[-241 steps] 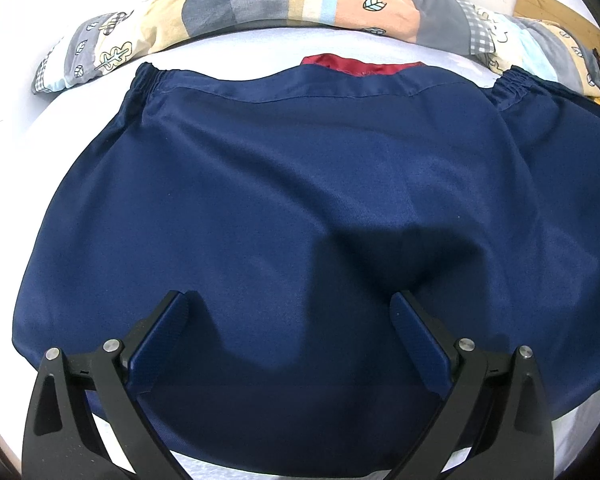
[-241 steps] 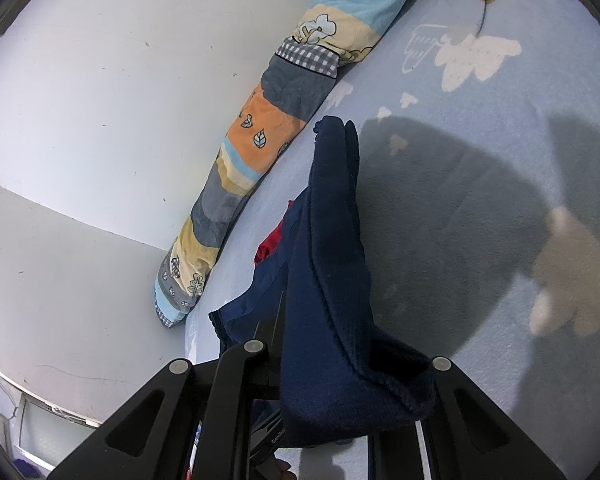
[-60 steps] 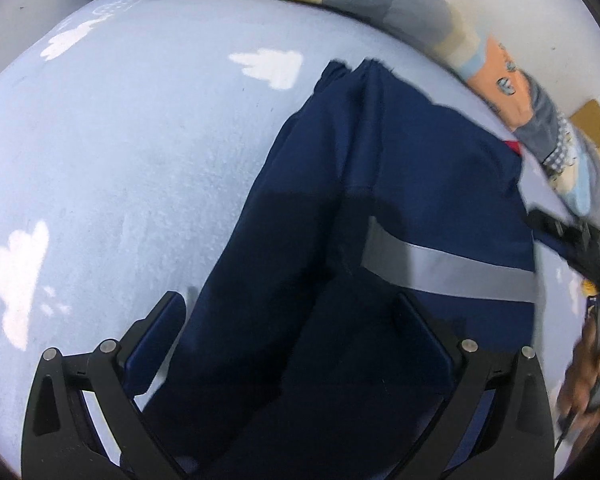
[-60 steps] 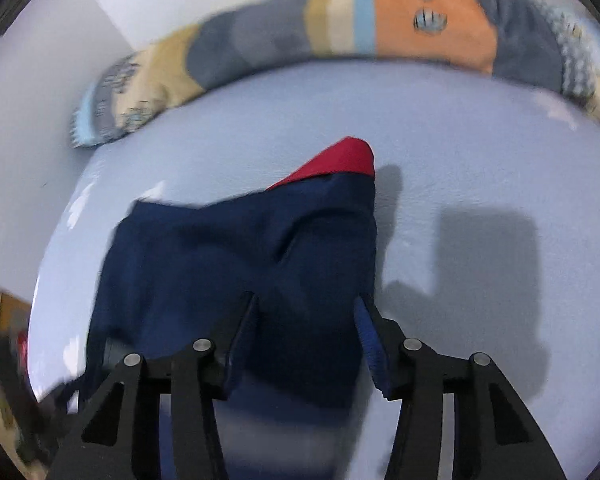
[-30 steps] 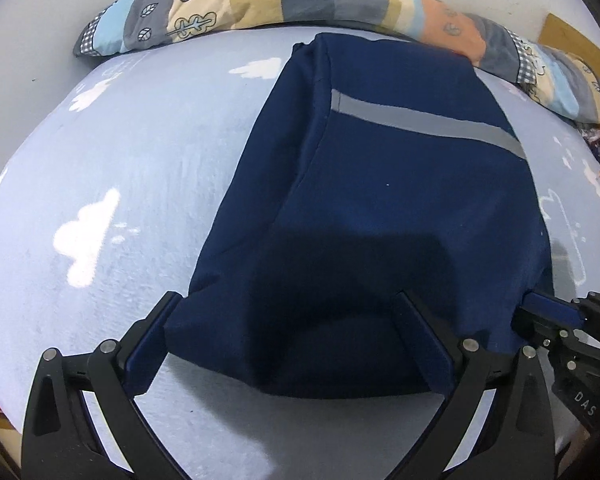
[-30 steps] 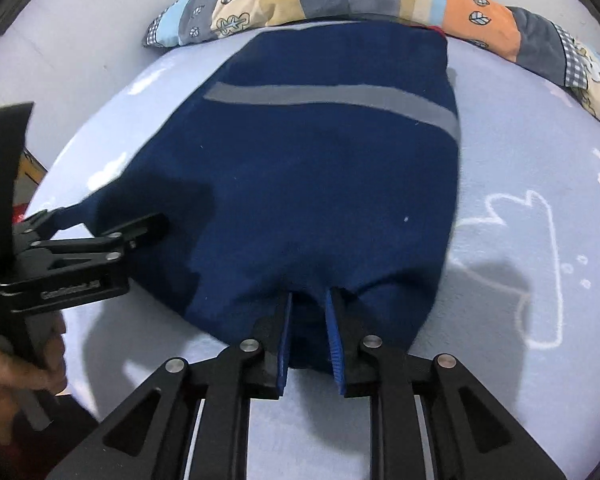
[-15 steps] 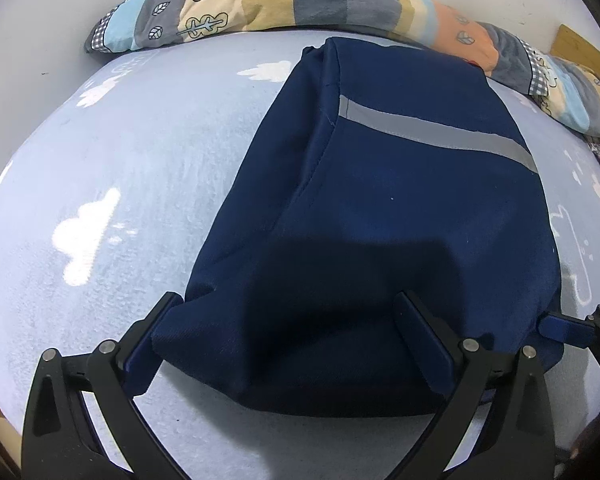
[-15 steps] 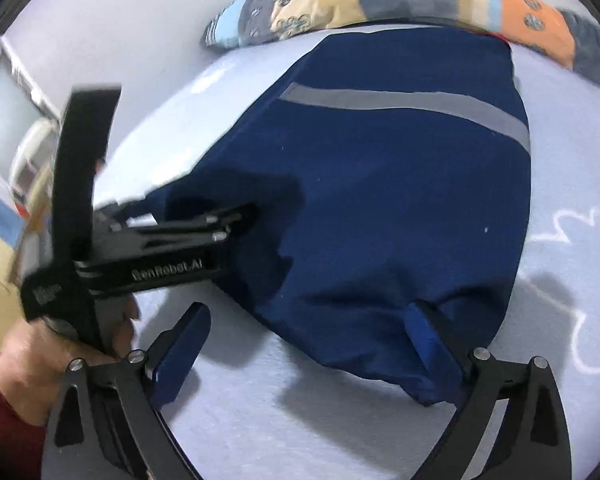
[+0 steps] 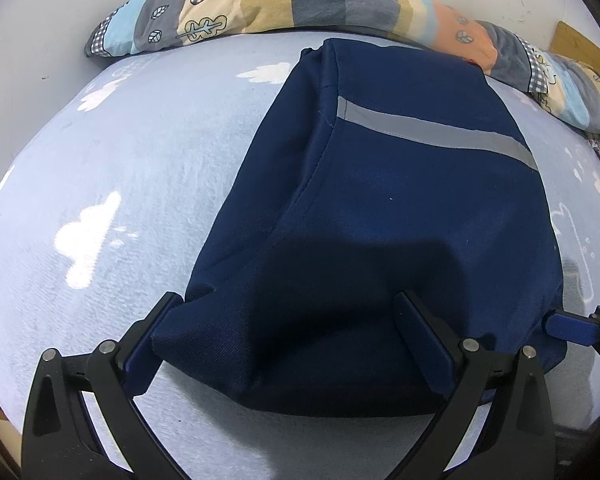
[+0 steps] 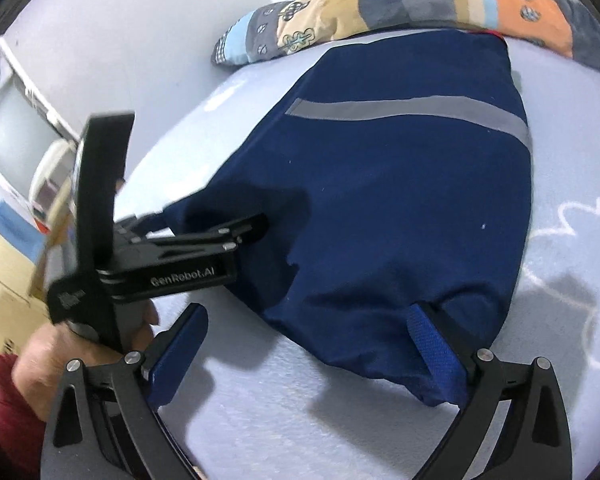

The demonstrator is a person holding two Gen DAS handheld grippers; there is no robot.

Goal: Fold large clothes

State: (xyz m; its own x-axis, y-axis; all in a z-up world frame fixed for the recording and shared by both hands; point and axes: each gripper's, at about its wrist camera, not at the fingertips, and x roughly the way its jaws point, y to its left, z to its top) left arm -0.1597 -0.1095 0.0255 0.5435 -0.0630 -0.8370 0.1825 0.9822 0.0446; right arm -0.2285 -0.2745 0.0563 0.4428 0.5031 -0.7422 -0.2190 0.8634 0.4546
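The navy work garment (image 9: pixel 380 200) lies folded into a long panel on the pale blue cloud-print bedsheet (image 9: pixel 120 168), its far end close to the patchwork bolster pillow (image 9: pixel 300 8) along the wall, its near edge at the foot of the bed under both tools. A grey reflective stripe (image 9: pixel 432 130) crosses the upper layer. The left gripper (image 9: pixel 288 336) stands with its jaws spread wide over the near-left corner; the cloth sits between them, and the left pad appears to touch the corner without pinching it. The right gripper (image 10: pixel 312 344) has just been opening and now stands fully released: its right finger (image 10: pixel 432 344) rests against the near-right corner of the fabric, its left finger over bare sheet, nothing clamped. From the right wrist view the left tool's body is seen side-on, held in a person's hand (image 10: pixel 60 352) with a dark red sleeve (image 10: pixel 0 400) behind it. Judgement: a lengthwise fold has been laid down and let go, so the step in hand is the release after that fold. The panel is long yet (one more fold seems due). The next move would call for both grippers to close on the two near corners, lift them together and carry them toward the pillow end, keeping the edges level so the stripe layer does not skew. The cloth looks heavy and slippery; a shallow pinch could drop a corner.
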